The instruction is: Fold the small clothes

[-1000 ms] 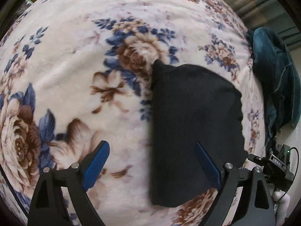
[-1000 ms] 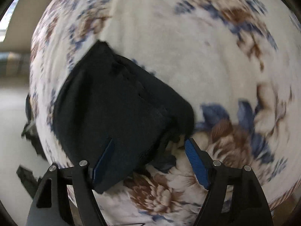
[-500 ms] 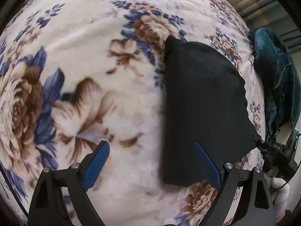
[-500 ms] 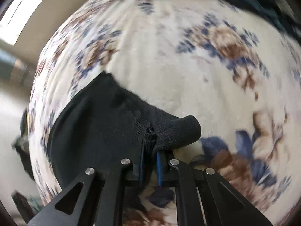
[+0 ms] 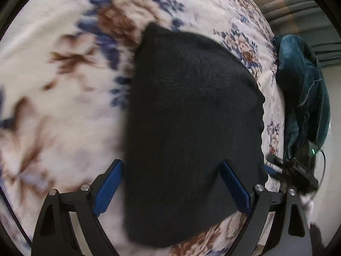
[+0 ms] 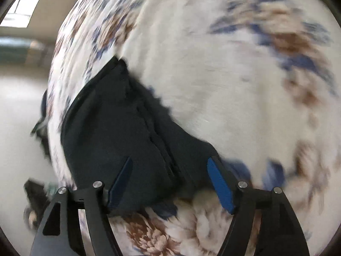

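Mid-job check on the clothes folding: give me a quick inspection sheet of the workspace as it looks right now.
Surface: floral blanket, cream with blue and brown flowers, covers the work area.
Job's things: black garment lies flat and folded on the blanket; a seam and layered edges show in the right wrist view.
Clutter: teal fabric heap at the blanket's far edge.
Grippers: left hand-held gripper open above the garment's near edge; right hand-held gripper jaws opening, garment below them, pads not pressing it.
Cables: thin dark cable by the other gripper's body, which shows a green light.
Surroundings: pale floor; window; rest blurred.
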`<state>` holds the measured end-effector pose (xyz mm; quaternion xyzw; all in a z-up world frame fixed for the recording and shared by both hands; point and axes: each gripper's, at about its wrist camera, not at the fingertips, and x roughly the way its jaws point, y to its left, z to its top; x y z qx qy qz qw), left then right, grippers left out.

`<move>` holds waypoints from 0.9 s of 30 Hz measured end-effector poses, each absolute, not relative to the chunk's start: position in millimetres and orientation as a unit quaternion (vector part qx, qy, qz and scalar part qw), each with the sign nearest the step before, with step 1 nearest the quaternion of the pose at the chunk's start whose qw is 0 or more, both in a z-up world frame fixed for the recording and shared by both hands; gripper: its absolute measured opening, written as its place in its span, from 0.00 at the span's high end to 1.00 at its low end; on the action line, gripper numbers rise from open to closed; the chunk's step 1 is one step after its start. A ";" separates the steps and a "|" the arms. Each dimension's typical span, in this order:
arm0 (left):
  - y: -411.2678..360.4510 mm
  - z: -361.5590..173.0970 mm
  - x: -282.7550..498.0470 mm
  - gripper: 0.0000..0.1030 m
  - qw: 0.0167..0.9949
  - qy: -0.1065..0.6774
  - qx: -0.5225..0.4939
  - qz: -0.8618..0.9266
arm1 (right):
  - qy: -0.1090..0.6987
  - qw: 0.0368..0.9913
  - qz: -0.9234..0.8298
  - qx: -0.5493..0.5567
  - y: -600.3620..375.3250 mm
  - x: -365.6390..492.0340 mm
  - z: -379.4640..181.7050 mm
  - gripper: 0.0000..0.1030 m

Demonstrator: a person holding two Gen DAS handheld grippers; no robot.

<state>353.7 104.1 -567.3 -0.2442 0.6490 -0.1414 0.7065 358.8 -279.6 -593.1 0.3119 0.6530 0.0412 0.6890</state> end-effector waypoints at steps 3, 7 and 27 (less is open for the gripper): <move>100.5 -584.6 365.0 0.10 0.695 0.650 -0.263 -0.160 | 0.674 0.679 0.106 0.271 -270.5 399.5 -623.9 0.27; 102.8 -594.3 373.0 0.08 0.687 0.640 -0.288 -0.188 | 0.678 0.651 0.173 0.295 -263.1 432.6 -654.2 0.05; 100.2 -563.9 394.1 0.39 0.712 0.560 -0.347 -0.244 | 0.641 0.647 0.202 0.361 -231.9 426.8 -641.3 0.81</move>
